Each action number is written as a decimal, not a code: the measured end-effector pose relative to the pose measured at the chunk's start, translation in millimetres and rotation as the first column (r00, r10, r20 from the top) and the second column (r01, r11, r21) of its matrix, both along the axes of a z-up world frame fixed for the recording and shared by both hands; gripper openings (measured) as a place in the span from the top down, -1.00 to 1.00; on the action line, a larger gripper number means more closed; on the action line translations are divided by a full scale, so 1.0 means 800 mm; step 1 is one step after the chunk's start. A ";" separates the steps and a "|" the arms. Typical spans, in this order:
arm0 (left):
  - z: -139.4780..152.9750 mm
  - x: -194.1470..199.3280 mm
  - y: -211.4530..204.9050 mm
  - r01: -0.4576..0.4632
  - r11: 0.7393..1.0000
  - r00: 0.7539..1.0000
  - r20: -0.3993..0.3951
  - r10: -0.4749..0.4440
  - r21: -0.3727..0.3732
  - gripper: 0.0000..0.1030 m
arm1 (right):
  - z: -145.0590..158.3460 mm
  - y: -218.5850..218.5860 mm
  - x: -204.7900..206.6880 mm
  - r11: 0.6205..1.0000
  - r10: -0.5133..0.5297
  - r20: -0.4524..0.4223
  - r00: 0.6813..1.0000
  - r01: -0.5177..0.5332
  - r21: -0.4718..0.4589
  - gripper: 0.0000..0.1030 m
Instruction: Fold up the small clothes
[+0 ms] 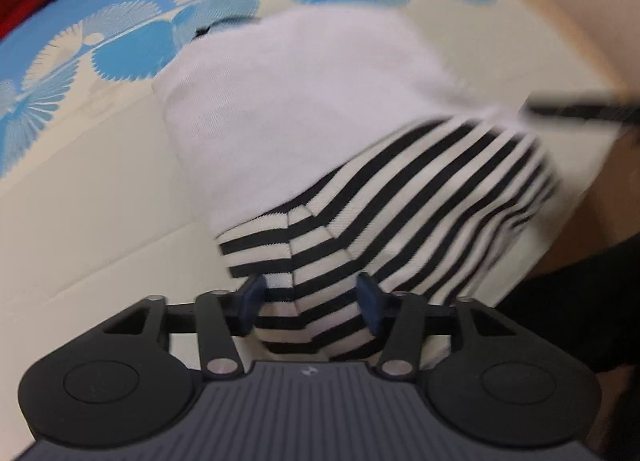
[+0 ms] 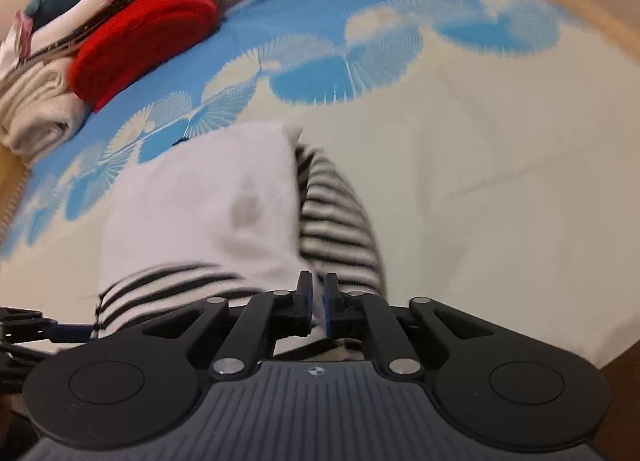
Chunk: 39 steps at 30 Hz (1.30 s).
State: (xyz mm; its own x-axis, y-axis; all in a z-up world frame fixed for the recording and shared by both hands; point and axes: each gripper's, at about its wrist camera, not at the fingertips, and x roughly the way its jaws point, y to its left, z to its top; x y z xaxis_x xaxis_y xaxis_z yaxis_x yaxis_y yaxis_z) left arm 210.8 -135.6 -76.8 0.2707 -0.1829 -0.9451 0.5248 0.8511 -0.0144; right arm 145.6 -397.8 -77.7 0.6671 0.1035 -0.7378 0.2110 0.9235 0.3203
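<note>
- A surface covered by a cream sheet printed with blue and white fan-like rosettes was seen in both wrist views; whether a bed or a desk lay under it could not be told.
- A small garment was spread on the cream part of the sheet, near the printed band.
- Its body was plain white, with a faint greyish mark visible on it in the right wrist view.
- A sleeve in black and white stripes was folded across the lower part of the white body; a seam was seen where the stripes changed direction.
- A second striped part was seen along the garment's right edge in the right wrist view, blurred.
- The left claw was parted, its blue pads standing to either side of the striped sleeve end, which lay between them; the pads were not seen pressing on it.
- The right claw was nearly closed, and a thin edge of the garment's fabric was pinched between its pads.
- A folded red cloth lay at the far left on the blue part of the sheet, beside a pile of other clothes in cream, white and dark green.
</note>
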 end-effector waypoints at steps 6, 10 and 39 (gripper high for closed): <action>0.003 0.009 0.013 -0.054 0.998 0.998 -0.047 0.052 -0.043 -0.21 | 0.012 0.036 -0.010 0.981 0.170 0.126 0.977 -0.180 0.067 0.24; 0.009 0.018 0.016 -0.079 0.995 0.995 -0.059 0.075 -0.058 -0.21 | -0.052 0.075 0.009 0.945 0.283 -0.208 0.936 -0.309 -0.104 0.26; 0.042 0.084 0.052 -0.307 0.942 0.952 -0.027 0.306 -0.137 -0.19 | -0.036 -0.006 0.194 0.994 -0.030 -0.024 0.999 0.033 0.105 0.95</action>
